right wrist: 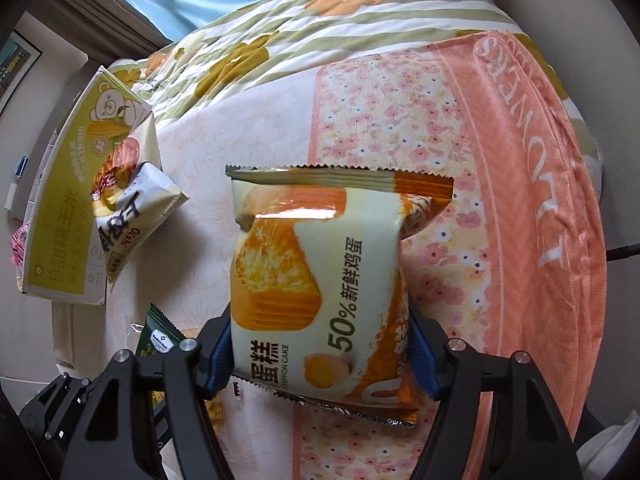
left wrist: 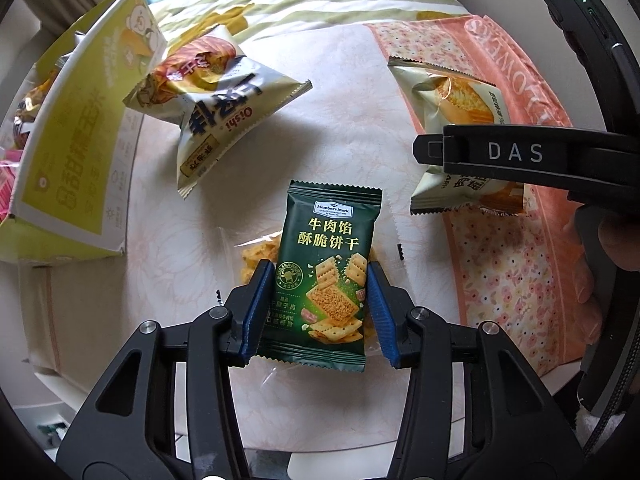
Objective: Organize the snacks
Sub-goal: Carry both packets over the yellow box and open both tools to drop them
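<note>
Holding: my left gripper (left wrist: 316, 312) clamps the green cracker packet (left wrist: 330, 276) by its sides, label readable.
Right gripper (right wrist: 320, 354): clamps the chiffon cake packet (right wrist: 320, 280) upright.
Beyond: Oishi bag (left wrist: 216, 108) leans against the yellow box (left wrist: 76, 152), the likely destination.

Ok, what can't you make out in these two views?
- Box contents: left view, its wall and the frame edge hide them.
- Yellow snack under the green packet: left view, mostly covered.
- Green packet: right view, hidden behind the right gripper and cake pack.
</note>
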Demonstrator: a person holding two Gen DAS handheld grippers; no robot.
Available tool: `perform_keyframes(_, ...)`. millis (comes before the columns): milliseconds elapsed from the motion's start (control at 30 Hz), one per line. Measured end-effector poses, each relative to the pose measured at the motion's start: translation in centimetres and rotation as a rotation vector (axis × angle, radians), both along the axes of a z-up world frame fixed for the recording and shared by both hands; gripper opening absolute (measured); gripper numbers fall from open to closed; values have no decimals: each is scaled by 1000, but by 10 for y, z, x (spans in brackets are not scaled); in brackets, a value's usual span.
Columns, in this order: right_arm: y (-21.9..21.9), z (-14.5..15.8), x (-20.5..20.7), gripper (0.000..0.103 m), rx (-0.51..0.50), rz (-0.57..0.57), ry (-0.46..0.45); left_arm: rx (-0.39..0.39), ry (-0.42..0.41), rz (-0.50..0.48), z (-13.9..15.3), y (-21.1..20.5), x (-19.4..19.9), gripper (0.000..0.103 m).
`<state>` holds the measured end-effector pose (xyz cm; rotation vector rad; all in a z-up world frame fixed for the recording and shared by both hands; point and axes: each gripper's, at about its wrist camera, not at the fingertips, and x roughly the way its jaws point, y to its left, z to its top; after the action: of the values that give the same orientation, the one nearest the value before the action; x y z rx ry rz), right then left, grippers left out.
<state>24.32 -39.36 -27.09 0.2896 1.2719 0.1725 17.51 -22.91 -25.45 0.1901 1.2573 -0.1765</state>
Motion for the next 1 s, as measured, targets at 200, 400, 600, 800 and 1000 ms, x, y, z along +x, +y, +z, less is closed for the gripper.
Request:
perform_keyframes(200, -2, 15, -12, 63, -20, 18, -30, -20, -31, 5, 16, 1, -4, 43)
perform_keyframes(400, -7, 40, -20, 62, -16, -1, -71, -51, -80, 1, 44, 5, -8, 43)
perform_keyframes(600, -4, 82, -29, 62, -15, -3, -143, -81, -178, -2, 88, 16, -12, 43)
perform_keyframes(800, 18, 127, -31, 62, -16, 21, -221, -118, -287, 29, 136, 47, -8, 43)
perform_keyframes(1000, 64, 165, -25, 62, -10, 74, -293, -146, -366, 75, 178, 100, 11, 43)
